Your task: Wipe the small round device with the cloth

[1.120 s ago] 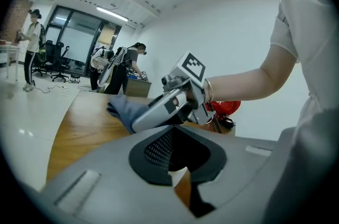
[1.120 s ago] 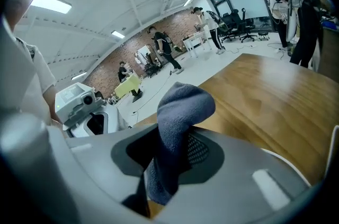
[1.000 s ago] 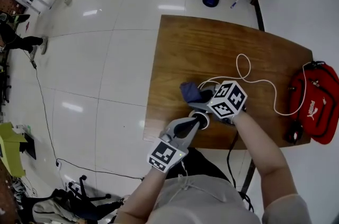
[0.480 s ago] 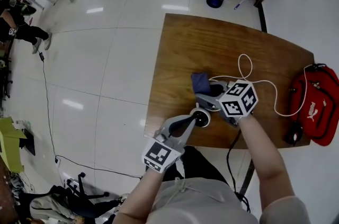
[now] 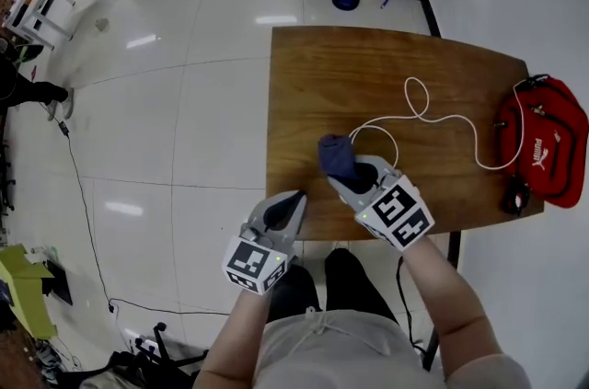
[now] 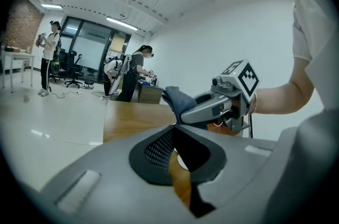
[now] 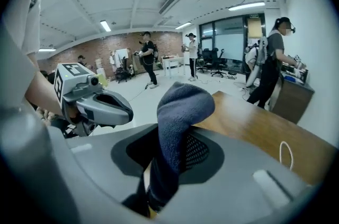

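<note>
The right gripper's [image 5: 353, 179] jaws were clamped on the dark blue cloth [image 5: 336, 155], just right of the left gripper [image 5: 294, 199], whose jaws were together. The small round device wasn't discernible on the wooden tabletop [image 5: 368, 74].

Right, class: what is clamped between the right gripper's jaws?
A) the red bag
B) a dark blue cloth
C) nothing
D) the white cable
B: in the right gripper view the dark blue cloth sits pinched between the jaws of the right gripper and bulges up above them.
</note>
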A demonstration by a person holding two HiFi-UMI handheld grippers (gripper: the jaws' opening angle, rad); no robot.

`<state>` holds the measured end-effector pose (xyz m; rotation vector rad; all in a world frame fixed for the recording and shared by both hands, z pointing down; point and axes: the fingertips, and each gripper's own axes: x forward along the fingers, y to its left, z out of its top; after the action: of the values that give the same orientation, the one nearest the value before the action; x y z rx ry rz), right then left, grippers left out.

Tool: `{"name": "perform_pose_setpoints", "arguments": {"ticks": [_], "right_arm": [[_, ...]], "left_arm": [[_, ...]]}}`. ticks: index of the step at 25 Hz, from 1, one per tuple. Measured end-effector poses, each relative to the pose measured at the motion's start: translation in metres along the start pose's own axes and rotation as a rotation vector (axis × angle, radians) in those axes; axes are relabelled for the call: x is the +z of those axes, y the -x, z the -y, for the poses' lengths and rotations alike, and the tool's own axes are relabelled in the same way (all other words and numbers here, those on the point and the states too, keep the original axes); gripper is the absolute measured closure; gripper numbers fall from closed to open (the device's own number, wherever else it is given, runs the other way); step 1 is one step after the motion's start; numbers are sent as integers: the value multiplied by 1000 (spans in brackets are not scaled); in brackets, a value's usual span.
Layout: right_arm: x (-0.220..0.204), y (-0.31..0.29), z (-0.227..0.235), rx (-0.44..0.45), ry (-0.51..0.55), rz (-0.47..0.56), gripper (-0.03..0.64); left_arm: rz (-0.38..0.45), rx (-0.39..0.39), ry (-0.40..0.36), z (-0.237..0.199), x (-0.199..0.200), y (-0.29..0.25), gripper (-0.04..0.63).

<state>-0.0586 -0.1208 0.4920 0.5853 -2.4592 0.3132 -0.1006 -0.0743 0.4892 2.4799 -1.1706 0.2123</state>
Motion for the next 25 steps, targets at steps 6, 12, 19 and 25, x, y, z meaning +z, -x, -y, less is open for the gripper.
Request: {"name": "perform_pose_setpoints", "arguments": {"ticks": [6,12,19,25], "right_arm": [[3,-10,-8,-186,-72,4,506],[19,-1,-26,-275,-52,83,506],[-26,-17,-40,-286,-205,28,506],[-62,-26,-53,-275,-284,-12,506]], "left_arm": [[-32,-85,-16,-11,-12,27,589],[-45,-147,-26,-15,-15,39,589],[-47,-170,-26,-16,-14,48,589],[-77,-191,-12,-9,-28,47,589]]}}
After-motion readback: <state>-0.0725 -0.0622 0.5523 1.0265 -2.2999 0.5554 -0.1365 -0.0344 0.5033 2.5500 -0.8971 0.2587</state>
